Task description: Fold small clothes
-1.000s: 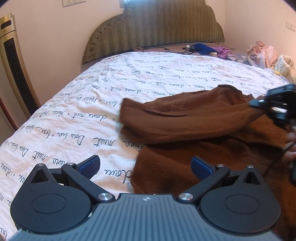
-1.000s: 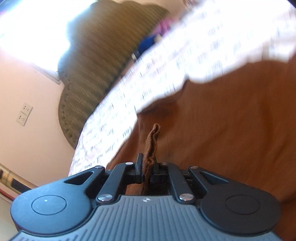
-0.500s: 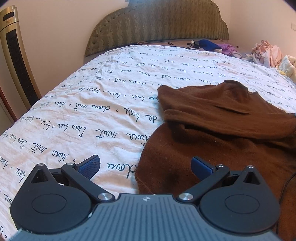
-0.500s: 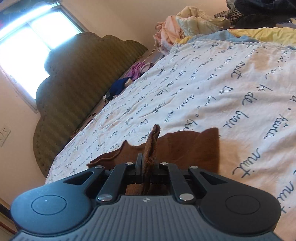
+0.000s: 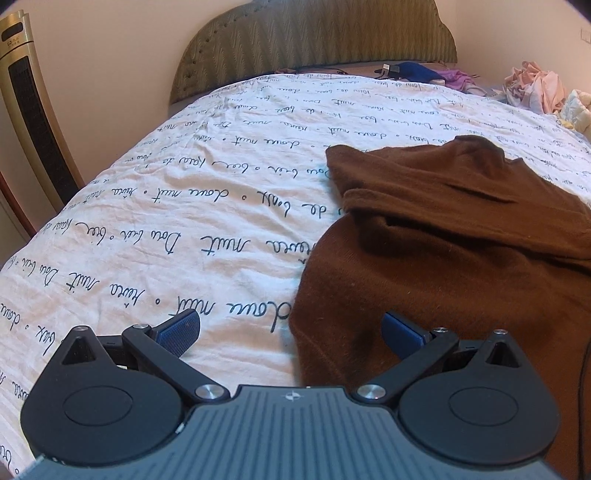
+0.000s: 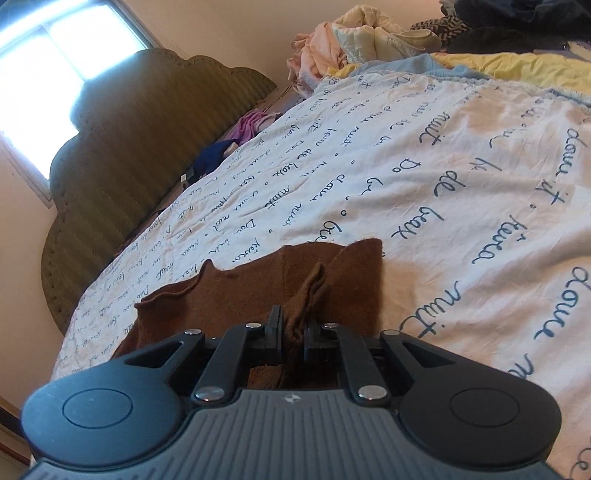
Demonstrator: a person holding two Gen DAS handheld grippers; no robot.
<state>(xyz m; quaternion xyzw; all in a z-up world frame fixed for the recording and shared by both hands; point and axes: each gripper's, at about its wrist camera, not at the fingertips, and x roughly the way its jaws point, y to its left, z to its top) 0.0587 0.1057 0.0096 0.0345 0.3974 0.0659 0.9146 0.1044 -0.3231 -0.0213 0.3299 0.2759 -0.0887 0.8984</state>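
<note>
A brown knit garment (image 5: 443, 251) lies on the white bedspread with script print (image 5: 184, 221), its sleeve folded across the body. My left gripper (image 5: 291, 328) is open and empty, hovering low over the garment's near left edge. In the right wrist view the same brown garment (image 6: 258, 291) lies flat on the bedspread (image 6: 461, 206). My right gripper (image 6: 293, 332) has its jaws slightly apart with a fold of the brown fabric still between them, low over the bed.
A green padded headboard (image 5: 314, 33) stands at the far end. Blue and purple clothes (image 5: 417, 70) lie near it. A pile of pink and cream clothes (image 6: 351, 40) sits at the bed's far right. A gold tower fan (image 5: 26, 110) stands left of the bed.
My right gripper carried the sleeve across the garment to the right and laid it down; its jaws have eased slightly apart. The left gripper stayed open and tilted slightly.
</note>
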